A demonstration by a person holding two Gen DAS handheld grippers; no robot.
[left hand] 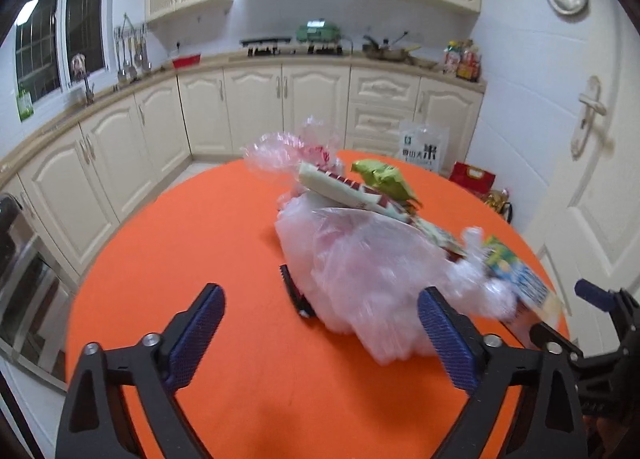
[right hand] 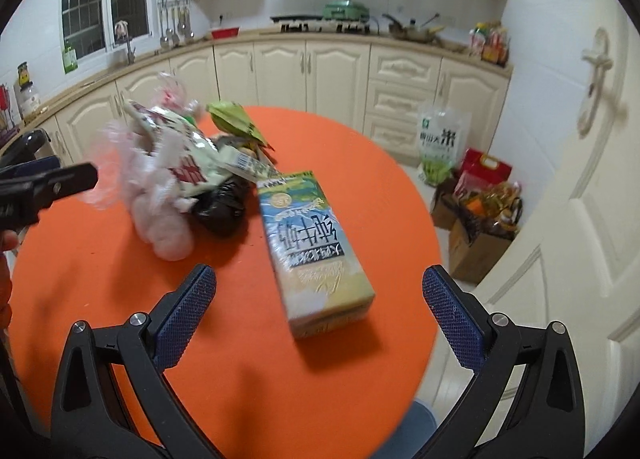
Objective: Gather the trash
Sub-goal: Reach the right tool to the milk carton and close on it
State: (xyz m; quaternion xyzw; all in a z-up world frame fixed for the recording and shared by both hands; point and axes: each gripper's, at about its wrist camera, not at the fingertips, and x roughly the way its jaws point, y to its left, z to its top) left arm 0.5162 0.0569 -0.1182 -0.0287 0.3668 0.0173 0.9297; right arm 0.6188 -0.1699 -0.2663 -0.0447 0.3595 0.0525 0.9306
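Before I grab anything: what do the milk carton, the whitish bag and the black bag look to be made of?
Milk carton: coated printed paperboard, by its crisp folded edges and slight sheen.
Whitish bag: thin translucent plastic film, crinkled, with contents faintly showing through.
Black bag: probably glossy opaque plastic film, bunched and creased; it is partly hidden, so I'm less sure.

A milk carton (right hand: pixel 316 251) lies flat beside crumpled plastic bags (right hand: pixel 160 211) and wrappers (right hand: pixel 192 163).

both grippers, left gripper (left hand: pixel 320 323) and right gripper (right hand: pixel 320 299), share black angular plastic frames, 2 fingers with textured blue pads (right hand: pixel 182 319), and round silver screws (left hand: pixel 91 347) at the joints.
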